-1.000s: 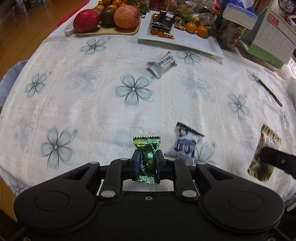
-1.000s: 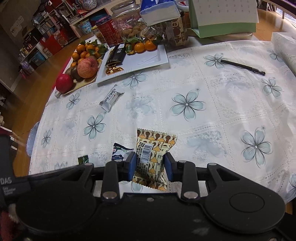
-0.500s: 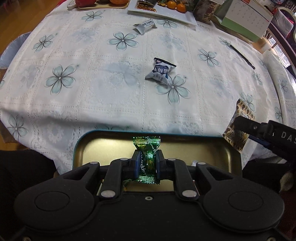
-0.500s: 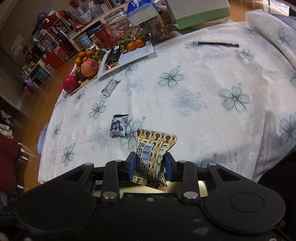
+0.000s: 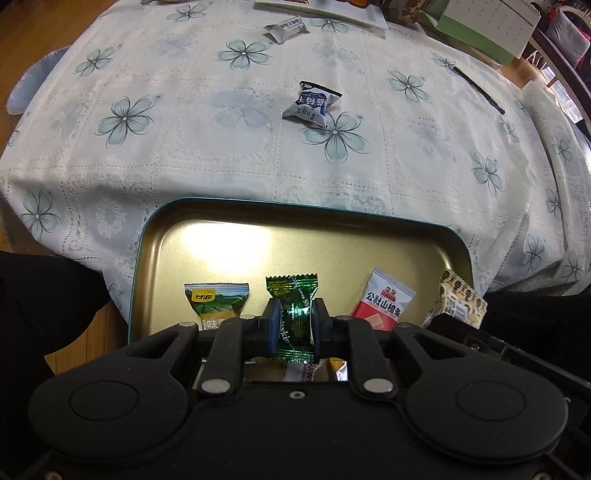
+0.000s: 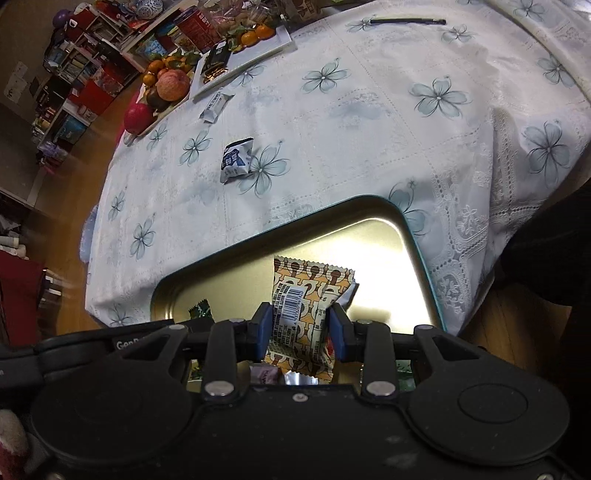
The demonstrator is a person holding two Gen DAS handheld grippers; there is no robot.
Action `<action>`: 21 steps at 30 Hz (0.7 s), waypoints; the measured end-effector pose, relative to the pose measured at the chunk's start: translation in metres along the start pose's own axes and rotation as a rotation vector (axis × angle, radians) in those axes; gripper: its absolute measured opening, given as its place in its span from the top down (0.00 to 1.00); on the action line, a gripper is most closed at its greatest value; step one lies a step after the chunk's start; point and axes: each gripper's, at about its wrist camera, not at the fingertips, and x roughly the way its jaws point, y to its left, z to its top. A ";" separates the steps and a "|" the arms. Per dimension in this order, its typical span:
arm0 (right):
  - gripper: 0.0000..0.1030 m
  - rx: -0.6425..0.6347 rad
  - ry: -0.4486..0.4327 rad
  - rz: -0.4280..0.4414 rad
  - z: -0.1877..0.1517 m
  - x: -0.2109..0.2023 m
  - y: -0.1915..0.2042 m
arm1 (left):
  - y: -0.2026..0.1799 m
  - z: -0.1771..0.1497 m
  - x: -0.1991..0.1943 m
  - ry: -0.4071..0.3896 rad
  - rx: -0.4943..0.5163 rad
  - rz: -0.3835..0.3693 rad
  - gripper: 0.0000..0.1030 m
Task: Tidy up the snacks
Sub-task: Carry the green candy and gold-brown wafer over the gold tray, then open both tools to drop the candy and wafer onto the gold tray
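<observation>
Your left gripper (image 5: pixel 294 328) is opening around the green candy (image 5: pixel 293 317) over the tin (image 5: pixel 155 236); your right gripper (image 6: pixel 300 328) clamps the patterned packet (image 6: pixel 306 295) above it.

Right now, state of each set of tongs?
Left tongs: jaws just starting to open, green candy between the pads, above the tin.
Right tongs: closed on the patterned snack packet.

A home: flowered tablecloth (image 5: pixel 258 140), fruit tray (image 6: pixel 162 92), desk calendar (image 5: pixel 491 29), crowded shelves (image 6: pixel 74 74).
</observation>
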 end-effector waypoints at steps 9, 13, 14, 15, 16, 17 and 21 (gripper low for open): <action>0.66 -0.089 -0.062 -0.114 -0.006 -0.014 0.014 | -0.001 -0.017 -0.002 -0.008 -0.010 0.004 0.77; 0.63 -0.118 -0.092 -0.093 -0.010 -0.020 0.019 | 0.002 -0.021 -0.004 -0.011 -0.023 0.016 0.77; 0.56 -0.118 -0.095 -0.084 -0.010 -0.022 0.020 | 0.003 -0.021 -0.005 -0.012 -0.025 0.019 0.77; 0.54 -0.119 -0.095 -0.075 -0.010 -0.023 0.020 | 0.003 -0.021 -0.006 -0.014 -0.026 0.021 0.77; 0.54 -0.123 -0.097 -0.071 -0.010 -0.024 0.022 | 0.003 -0.021 -0.007 -0.015 -0.025 0.026 0.77; 0.54 -0.129 -0.098 -0.070 -0.011 -0.025 0.022 | 0.003 -0.021 -0.009 -0.016 -0.022 0.029 0.77; 0.54 -0.120 -0.084 -0.053 -0.012 -0.028 0.023 | 0.002 -0.022 -0.012 -0.014 -0.013 0.041 0.77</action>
